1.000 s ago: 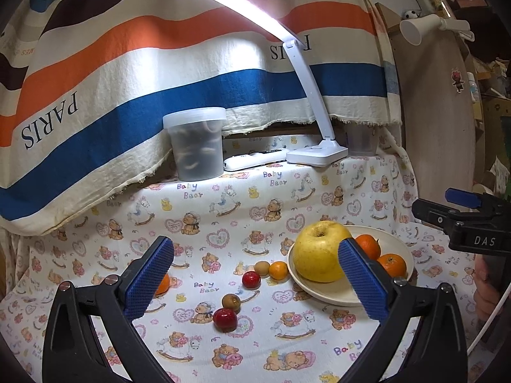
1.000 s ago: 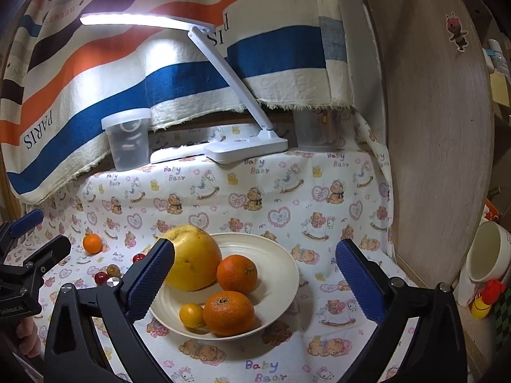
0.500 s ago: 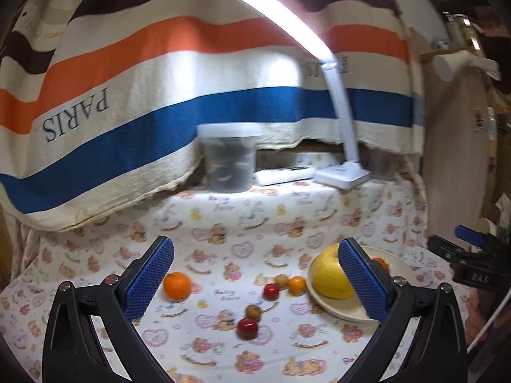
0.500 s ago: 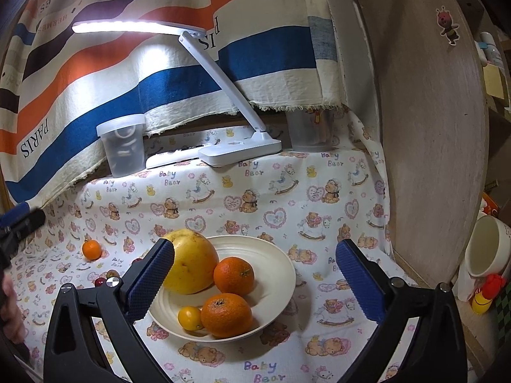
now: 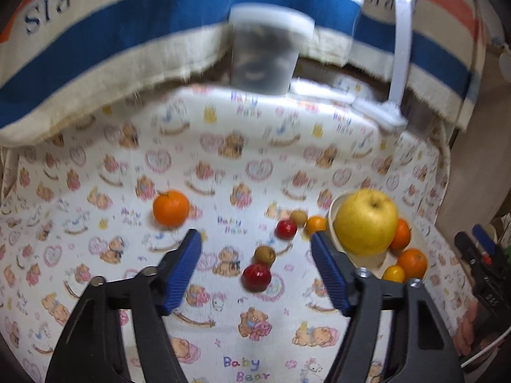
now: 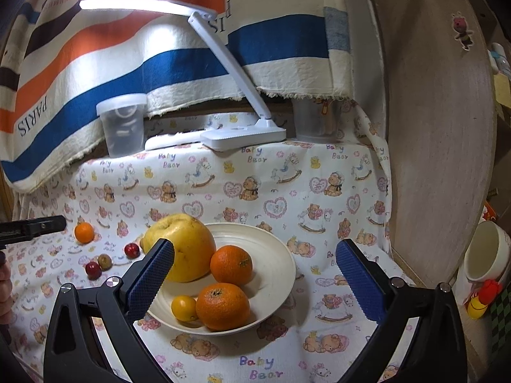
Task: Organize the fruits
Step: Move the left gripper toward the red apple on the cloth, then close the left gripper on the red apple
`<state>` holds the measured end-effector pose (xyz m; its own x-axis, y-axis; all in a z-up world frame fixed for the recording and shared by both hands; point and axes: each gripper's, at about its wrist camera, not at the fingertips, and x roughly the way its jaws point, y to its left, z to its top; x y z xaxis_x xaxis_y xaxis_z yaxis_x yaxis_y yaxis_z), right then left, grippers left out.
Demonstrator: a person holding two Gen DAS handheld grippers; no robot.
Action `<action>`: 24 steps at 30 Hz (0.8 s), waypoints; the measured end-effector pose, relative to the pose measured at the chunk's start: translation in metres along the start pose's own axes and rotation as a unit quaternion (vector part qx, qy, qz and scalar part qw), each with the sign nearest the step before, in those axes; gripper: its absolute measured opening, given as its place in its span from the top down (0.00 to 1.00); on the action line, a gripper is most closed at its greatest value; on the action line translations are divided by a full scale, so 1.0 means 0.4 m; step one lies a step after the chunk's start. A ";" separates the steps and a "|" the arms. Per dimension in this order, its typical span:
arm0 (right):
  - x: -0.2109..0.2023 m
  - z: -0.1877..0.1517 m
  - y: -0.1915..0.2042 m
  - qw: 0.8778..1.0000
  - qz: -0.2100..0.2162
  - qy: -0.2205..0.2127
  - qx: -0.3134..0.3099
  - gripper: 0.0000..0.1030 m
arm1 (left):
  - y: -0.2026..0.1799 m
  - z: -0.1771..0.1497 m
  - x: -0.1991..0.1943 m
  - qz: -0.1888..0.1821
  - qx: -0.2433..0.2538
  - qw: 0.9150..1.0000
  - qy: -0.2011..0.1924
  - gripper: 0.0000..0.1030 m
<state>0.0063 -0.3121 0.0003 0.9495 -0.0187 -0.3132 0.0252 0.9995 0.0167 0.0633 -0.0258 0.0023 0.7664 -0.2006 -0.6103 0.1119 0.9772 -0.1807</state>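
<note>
1. The left gripper (image 5: 255, 255) hung over the table (image 5: 223, 159), its blue fingers (image 5: 182, 271) apart but just drawn closer together, nothing between them; a red fruit (image 5: 256, 277) and a brown one (image 5: 264, 255) lay on the cloth beyond the gap.
2. The right gripper (image 6: 255, 268) hovered in front of the plate (image 6: 274, 274) with its fingers (image 6: 150, 274) spread wide and empty.
3. On the plate sat a big yellow apple (image 6: 188, 249), two oranges (image 6: 231, 265) and a small yellow fruit (image 6: 184, 308).
4. Loose on the cloth lay another orange (image 5: 171, 208), off to the left, well apart from the plate.
5. The tablecloth (image 6: 255, 191) read "Baby Bear" among printed bears and hearts.
6. The striped sheet (image 6: 127, 63) behind read "PARIS".
7. A white desk lamp (image 6: 242, 134) and a lidded plastic tub (image 6: 123, 124) stood at the back.
</note>
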 end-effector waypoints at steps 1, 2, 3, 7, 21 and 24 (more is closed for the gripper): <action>0.001 -0.001 0.003 1.000 0.001 0.002 -0.004 0.01 | 0.002 -0.005 0.015 -0.002 -0.002 1.000 0.014 0.44; 0.002 -0.002 0.006 1.000 0.002 0.004 -0.007 0.01 | 0.005 -0.010 0.030 -0.007 -0.008 1.000 0.029 0.52; 0.003 -0.003 0.009 1.000 0.003 0.007 -0.009 0.01 | 0.009 -0.014 0.044 -0.014 -0.016 0.999 0.043 0.63; 0.006 -0.005 0.015 1.000 0.012 0.014 -0.012 0.01 | 0.015 -0.031 0.084 -0.034 -0.031 0.996 0.080 0.71; 0.009 -0.008 0.024 0.999 0.020 0.021 -0.014 0.01 | 0.030 -0.049 0.153 -0.026 -0.036 0.993 0.113 0.70; 0.008 -0.009 0.025 0.999 0.019 0.021 -0.015 0.01 | 0.020 -0.057 0.162 -0.021 -0.025 0.993 0.116 0.74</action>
<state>0.0086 -0.3020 -0.0039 0.9355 0.0204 -0.3527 -0.0215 0.9998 0.0008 0.0994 -0.0324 -0.0564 0.5956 -0.2569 -0.7611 0.1035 0.9641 -0.2444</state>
